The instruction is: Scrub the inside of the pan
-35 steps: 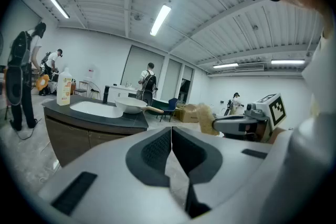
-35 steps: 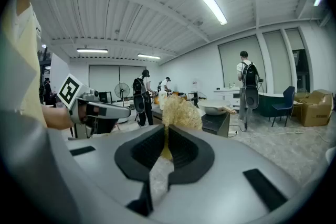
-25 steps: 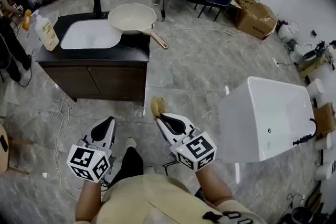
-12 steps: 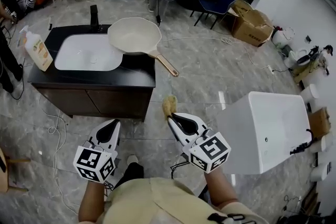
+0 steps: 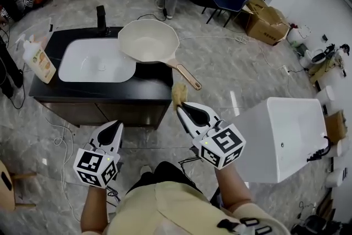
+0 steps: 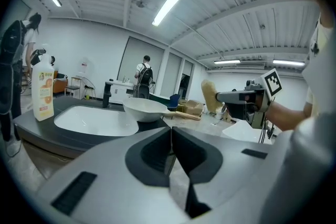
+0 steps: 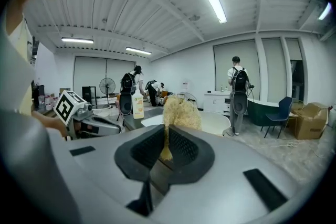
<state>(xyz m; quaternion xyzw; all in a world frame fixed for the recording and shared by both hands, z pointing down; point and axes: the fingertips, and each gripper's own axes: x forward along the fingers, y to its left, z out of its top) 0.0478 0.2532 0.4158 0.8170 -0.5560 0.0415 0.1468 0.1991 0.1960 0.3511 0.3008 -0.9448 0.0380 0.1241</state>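
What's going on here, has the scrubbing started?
Not yet. A person holds a claw in each hand, standing short of the black counter. The right claw is shut on a yellowish scrub pad; the left claw is shut with nothing in it. The cream pan sits on the counter by the white basin, handle jutting past the edge, untouched.
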